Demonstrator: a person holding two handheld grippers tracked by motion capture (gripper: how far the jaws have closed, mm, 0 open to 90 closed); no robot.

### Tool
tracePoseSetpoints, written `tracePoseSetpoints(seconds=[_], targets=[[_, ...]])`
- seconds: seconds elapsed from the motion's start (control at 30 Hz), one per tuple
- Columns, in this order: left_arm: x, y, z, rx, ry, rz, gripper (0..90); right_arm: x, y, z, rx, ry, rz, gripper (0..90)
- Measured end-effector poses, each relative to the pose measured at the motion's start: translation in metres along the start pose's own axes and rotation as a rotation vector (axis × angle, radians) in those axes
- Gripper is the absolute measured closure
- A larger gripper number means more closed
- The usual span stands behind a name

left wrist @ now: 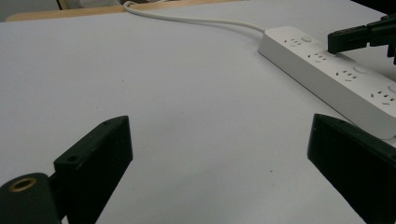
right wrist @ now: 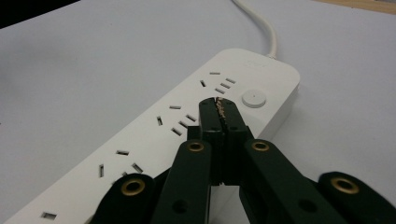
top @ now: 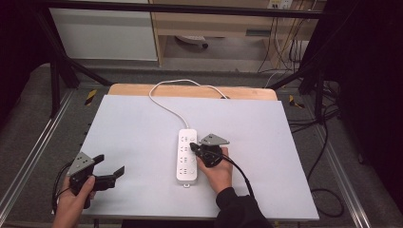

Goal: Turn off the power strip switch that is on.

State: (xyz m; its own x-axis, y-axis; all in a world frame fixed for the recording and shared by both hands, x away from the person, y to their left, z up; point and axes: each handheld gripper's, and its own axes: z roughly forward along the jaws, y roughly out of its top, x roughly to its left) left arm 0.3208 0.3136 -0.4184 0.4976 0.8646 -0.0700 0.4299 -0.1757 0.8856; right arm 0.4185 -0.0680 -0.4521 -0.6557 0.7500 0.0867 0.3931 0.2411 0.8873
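1. Right gripper view: the long white plastic power strip [right wrist: 196, 135] lies flat on the pale grey worktop [right wrist: 70, 70], and the right gripper [right wrist: 219, 106] has its jaws pressed together with nothing between them, their tips resting on or just over the strip's top face, near the round white button [right wrist: 254, 98] at the cable end.
2. High view: the strip sits near the middle of the worktop, lengthwise away from the person, its white cable [top: 164, 102] curving off towards the far edge. No plug is in any socket.
3. The work seems to be pressing a switch; the tips are close beside that button but not on it, so I judge the press not yet made.
4. Left gripper view: the left gripper [left wrist: 219, 158] is wide open and empty, above bare worktop well to the strip's left, taking no part.
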Motion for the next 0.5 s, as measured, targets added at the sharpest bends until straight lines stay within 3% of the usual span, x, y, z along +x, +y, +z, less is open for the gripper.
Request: tracePoseSetpoints(seconds=[0.5], targets=[[-0.0001,-0.0003,0.0006,0.004,-0.001,-0.004,6.8,-0.0015,-0.0021,0.0010,0.000,0.006,-0.006,90.0]])
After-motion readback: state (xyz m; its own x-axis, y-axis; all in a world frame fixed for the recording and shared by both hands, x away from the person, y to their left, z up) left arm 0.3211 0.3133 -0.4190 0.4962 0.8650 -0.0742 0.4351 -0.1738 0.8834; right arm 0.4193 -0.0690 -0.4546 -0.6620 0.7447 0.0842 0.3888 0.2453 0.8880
